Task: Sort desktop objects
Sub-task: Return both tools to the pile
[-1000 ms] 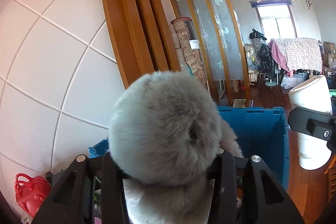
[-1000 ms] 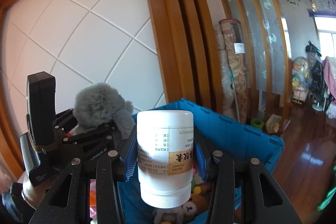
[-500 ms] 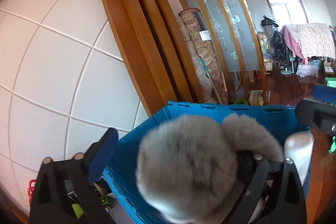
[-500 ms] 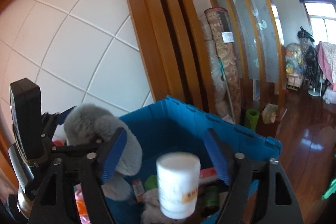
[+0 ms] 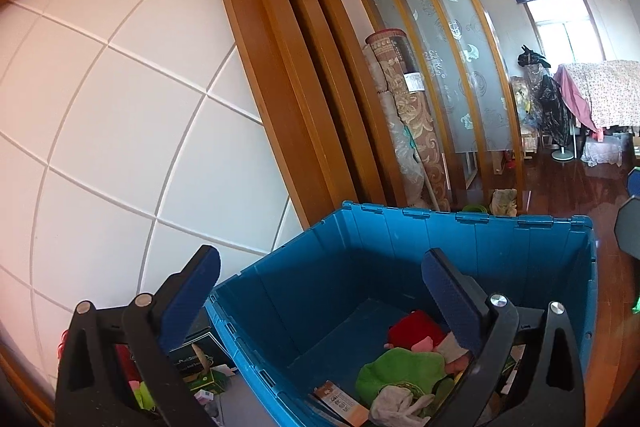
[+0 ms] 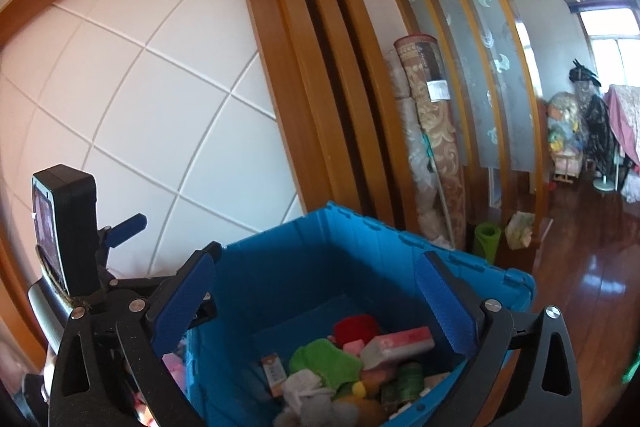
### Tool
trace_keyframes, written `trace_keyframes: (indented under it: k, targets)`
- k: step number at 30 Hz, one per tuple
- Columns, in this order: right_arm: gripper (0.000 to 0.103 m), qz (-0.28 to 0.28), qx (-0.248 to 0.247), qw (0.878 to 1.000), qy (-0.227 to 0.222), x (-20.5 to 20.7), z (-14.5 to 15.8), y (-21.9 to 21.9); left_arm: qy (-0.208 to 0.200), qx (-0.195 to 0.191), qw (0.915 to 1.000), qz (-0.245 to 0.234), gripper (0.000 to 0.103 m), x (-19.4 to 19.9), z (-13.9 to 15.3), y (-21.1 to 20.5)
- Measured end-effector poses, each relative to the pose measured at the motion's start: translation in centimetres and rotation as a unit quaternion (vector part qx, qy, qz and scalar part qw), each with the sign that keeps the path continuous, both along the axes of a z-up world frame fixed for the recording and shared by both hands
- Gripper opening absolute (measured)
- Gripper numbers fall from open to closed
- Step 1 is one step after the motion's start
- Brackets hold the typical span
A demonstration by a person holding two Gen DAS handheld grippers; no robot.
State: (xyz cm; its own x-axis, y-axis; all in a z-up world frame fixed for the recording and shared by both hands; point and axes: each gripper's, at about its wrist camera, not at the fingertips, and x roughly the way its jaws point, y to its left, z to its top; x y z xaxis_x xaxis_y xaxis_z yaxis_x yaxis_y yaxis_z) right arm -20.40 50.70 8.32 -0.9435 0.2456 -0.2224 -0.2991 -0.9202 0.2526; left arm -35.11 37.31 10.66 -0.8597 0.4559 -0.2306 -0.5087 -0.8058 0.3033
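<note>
Both claws gape wide and empty above the open blue plastic crate.

The left claw and right claw have just been opening, with nothing between their blue pads. Inside the crate, on its floor, lie a green plush toy, a red soft item, a pink-and-white box and a grey stuffed toy. Behind the crate stand a rolled patterned carpet and a white panelled wall.
</note>
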Motion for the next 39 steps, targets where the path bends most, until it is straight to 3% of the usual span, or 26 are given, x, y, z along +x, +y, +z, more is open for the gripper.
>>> trace_keyframes:
  k: [4, 13, 21, 30, 35, 39]
  targets:
    - [0.103, 0.011, -0.009, 1.000, 0.005, 0.4, 0.2, -0.5, 0.002, 0.009, 0.9999, 0.006, 0.102, 0.4, 0.6, -1.0]
    - [0.103, 0.034, 0.022, 0.999, 0.020, 1.8, 0.9, -3.5, 0.006, 0.042, 0.9985, 0.034, 0.102, 2.5, 0.1, -5.1]
    - [0.103, 0.081, 0.031, 0.995, 0.039, 2.4, 0.2, -6.8, -0.022, 0.072, 0.9928, 0.093, 0.102, 3.4, -3.4, -12.3]
    - [0.103, 0.148, 0.041, 0.988, 0.021, -1.1, -1.2, -12.3, -0.031, 0.058, 0.9832, 0.170, 0.102, 3.1, -6.9, -20.5]
    - [0.103, 0.179, 0.050, 0.983, 0.001, -3.7, -2.3, -17.0, -0.044, 0.057, 0.9776, 0.198, 0.102, 2.4, -8.8, -26.2]
    - [0.103, 0.210, 0.059, 0.976, -0.011, -5.8, -3.7, -22.5, -0.073, 0.040, 0.9713, 0.223, 0.102, 2.2, -12.0, -32.0]
